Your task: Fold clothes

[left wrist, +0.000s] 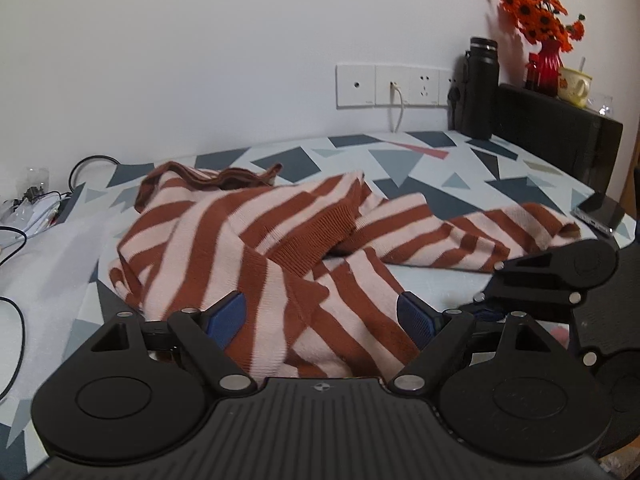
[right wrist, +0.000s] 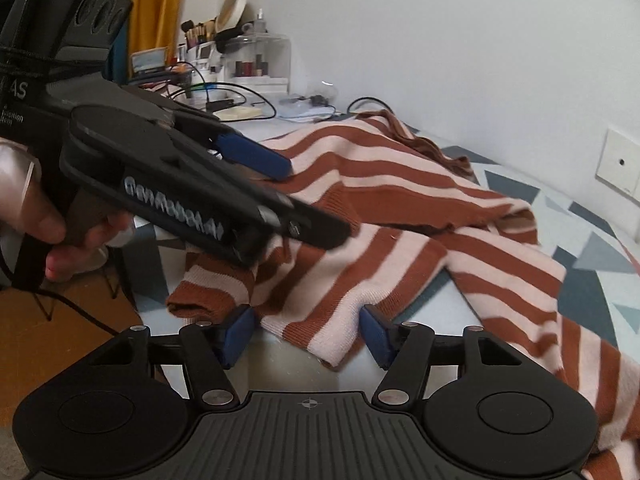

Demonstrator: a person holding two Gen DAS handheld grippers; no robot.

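One garment is in work: a striped knit sweater, rust-brown and pale pink, lying crumpled near the front edge of the table with its sleeves thrown across the body and the ribbed collar bunched toward the wall. No clean fold is visible, so the task is judged to be at an early stage; spreading, aligning the sleeves and all folds remain. The left tool stands wide open with sweater fabric between its blue pads, which do not press on it. The right tool is partly open around a corner of the hem; its pads do not appear to clamp the cloth. The table carries a covering printed with grey, dark and red triangles. Toward the white wall stand a black flask, a red vase of orange flowers, a cup and a dark box; a wall socket panel holds a white cable. Cosmetics and cables crowd the far left end.
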